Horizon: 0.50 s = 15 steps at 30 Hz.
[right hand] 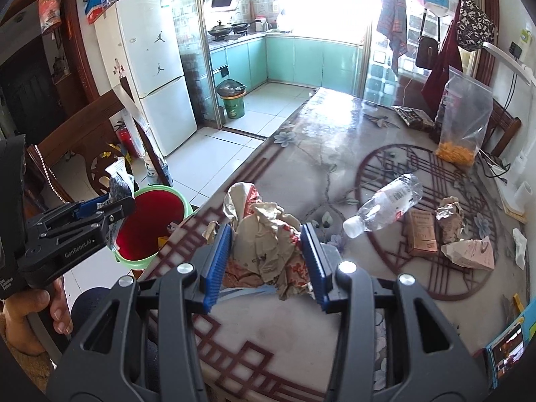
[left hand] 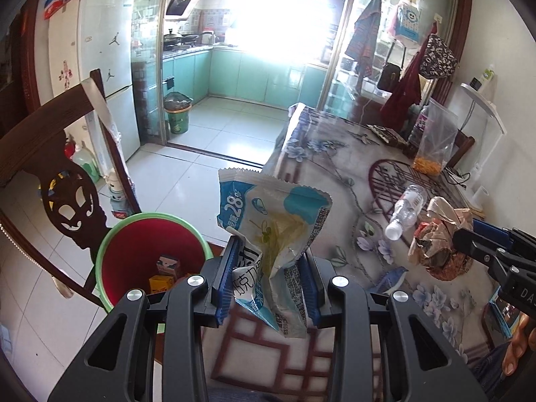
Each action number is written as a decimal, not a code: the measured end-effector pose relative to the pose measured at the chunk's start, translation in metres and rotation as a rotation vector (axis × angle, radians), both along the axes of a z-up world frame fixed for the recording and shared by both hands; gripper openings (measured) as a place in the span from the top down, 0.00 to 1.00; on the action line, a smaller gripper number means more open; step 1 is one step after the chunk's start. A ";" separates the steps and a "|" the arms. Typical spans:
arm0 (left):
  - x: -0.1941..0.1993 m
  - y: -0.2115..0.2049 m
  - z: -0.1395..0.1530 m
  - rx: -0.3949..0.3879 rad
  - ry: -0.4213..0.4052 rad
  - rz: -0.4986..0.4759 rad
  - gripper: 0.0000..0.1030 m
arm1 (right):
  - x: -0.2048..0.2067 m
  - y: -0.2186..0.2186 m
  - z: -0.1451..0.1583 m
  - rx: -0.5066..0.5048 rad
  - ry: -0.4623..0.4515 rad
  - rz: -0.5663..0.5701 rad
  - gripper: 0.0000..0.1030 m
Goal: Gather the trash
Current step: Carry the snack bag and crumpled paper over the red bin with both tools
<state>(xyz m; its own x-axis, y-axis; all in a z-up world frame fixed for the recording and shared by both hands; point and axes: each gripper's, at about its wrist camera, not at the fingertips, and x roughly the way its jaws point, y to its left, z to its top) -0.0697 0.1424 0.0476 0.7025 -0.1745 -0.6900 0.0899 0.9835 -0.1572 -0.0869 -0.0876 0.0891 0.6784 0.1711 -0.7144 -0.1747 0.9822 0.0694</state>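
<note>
Blue ribbed fingers of left gripper pinching crinkly snack wrapper near round red bucket. Right gripper squeezing crumpled brown paper above shiny flowery table.

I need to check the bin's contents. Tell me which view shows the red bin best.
The left wrist view: it looks down into the red bin, showing its green rim and small cartons inside. The right wrist view shows it farther off, partly hidden behind the left tool and the table edge.
</note>
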 end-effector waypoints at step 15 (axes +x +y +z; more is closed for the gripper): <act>0.002 0.070 -0.012 0.036 0.023 0.171 0.69 | 0.011 0.041 -0.007 -0.011 0.022 0.092 0.59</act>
